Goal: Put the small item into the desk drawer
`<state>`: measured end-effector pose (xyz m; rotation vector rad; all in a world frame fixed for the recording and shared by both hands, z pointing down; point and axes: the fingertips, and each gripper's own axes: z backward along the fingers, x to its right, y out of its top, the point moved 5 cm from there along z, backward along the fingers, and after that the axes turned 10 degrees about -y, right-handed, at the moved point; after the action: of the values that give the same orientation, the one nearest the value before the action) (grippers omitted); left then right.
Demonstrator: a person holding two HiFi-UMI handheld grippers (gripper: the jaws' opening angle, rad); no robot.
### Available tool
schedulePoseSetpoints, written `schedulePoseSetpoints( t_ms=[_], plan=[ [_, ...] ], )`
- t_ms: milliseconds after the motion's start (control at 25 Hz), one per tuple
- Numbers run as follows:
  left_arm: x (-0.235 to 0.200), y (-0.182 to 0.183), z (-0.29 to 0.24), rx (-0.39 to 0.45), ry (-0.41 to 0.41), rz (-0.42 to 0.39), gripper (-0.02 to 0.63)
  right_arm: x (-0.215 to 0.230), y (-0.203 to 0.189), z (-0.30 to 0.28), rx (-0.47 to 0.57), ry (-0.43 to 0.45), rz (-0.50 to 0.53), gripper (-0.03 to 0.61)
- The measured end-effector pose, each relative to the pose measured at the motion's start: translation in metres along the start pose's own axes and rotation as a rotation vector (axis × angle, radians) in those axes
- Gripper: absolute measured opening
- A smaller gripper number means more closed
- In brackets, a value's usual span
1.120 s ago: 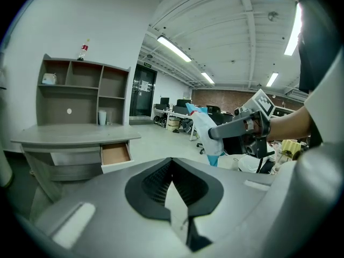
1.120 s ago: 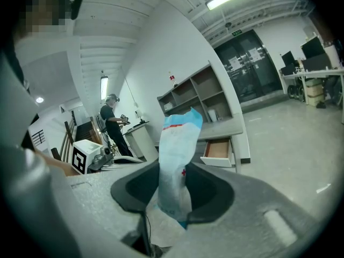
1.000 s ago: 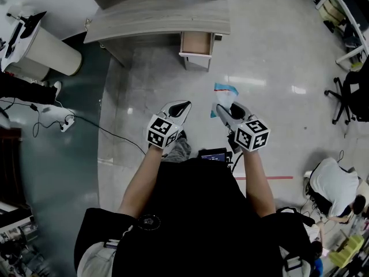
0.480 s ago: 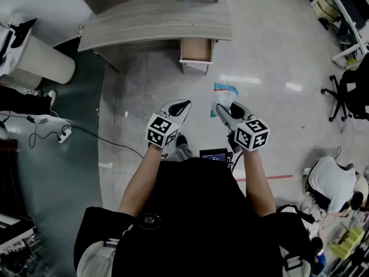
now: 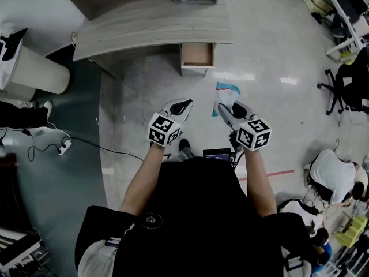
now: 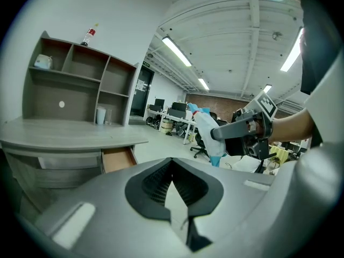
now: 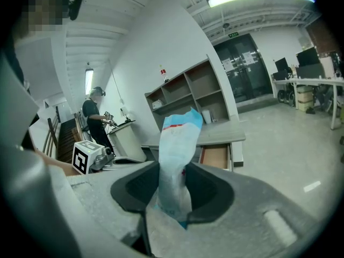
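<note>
HELD ALOFT: Close to the person, the right gripper (image 7: 171, 200) is clamped on the lower end of a small packet (image 7: 177, 144), which sticks out past the jaws above the floor. The left gripper (image 6: 174, 195) hangs beside it, jaws together and empty. White with a pale-blue top edge and a red stripe, the packet seems a thin, light, crinkly pouch, apt to flop or slip; a firm pinch low on its flat body suits it. Far off, the drawer (image 5: 197, 55) stands open beneath the wooden surface (image 5: 155, 22).

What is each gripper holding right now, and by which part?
The right gripper holds the pale blue packet by its lower end, and the rest stands out ahead of the gripper. The left gripper is shut and holds nothing.
</note>
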<state>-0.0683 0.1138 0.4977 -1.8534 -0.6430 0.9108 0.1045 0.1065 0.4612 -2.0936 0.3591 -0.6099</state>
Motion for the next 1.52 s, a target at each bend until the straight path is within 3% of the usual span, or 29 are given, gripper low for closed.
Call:
schedulePoseSetpoints(
  t_ms=[520,1520],
  plan=[
    [-0.011,-0.004,-0.005,-0.004,-0.017,0.027,0.002,0.003,0.0,-0.008,-0.009,-0.032,-0.029,0.152],
    [-0.042,0.035,-0.09,-0.039,0.149,0.042,0.002,0.102,0.047,-0.067,-0.044,0.157,-0.016,0.152]
  ],
)
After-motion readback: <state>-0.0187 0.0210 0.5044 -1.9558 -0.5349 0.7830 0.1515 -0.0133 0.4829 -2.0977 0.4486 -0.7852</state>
